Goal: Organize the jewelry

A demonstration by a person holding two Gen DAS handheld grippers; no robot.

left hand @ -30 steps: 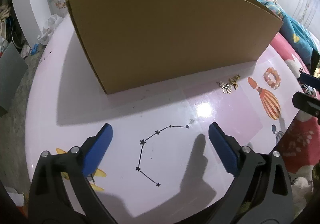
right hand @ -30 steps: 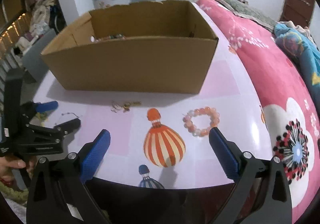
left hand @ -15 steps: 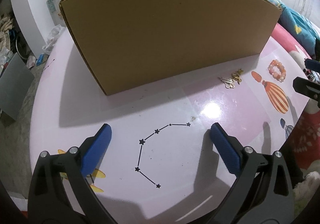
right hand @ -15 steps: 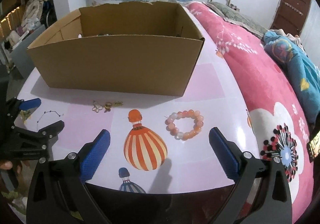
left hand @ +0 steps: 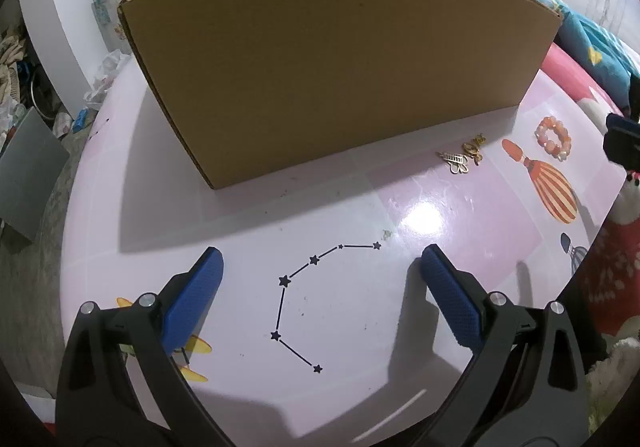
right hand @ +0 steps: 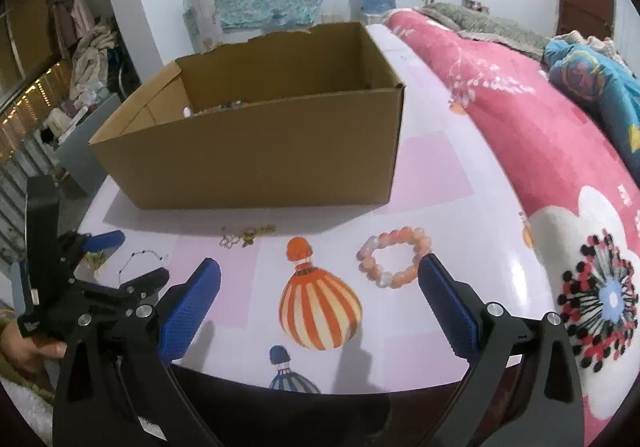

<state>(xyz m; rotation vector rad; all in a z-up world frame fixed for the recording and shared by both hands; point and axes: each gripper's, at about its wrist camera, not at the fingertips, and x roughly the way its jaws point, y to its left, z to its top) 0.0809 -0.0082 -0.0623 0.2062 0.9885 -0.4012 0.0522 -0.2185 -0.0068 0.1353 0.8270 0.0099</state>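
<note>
My left tongs (left hand: 322, 279) stand with their blue pads wide apart and nothing between them, poised above the glossy pale-pink surface (left hand: 248, 231) over a printed line of dark stars (left hand: 298, 301). My right tongs (right hand: 319, 281) are likewise spread wide and carry nothing; they sit above a printed orange-and-cream striped balloon (right hand: 320, 311).

Landmark: the open brown cardboard box (right hand: 256, 151) standing on the surface. All places below are given from it.

The pink-and-orange beaded bracelet (right hand: 394, 257) lies flat on the surface in front of the box's right front corner, apart from the box wall. In the right wrist view it is just beside the inner edge of the right tongs' right-hand pad; whether they touch I cannot tell. In the left wrist view the same bracelet (left hand: 554, 137) lies off the box's right end.

A small cluster of gold-coloured metal charms (right hand: 246, 237) lies close before the box's front wall, left of the bracelet and apart from it; in the left wrist view the cluster (left hand: 462, 157) sits near the box's lower right edge.

Inside the box, against the left part of its floor, a few small items show over the wall (right hand: 224, 107); they are too small to identify.

To the right of the box a pink floral blanket (right hand: 532, 119) borders the surface.
</note>
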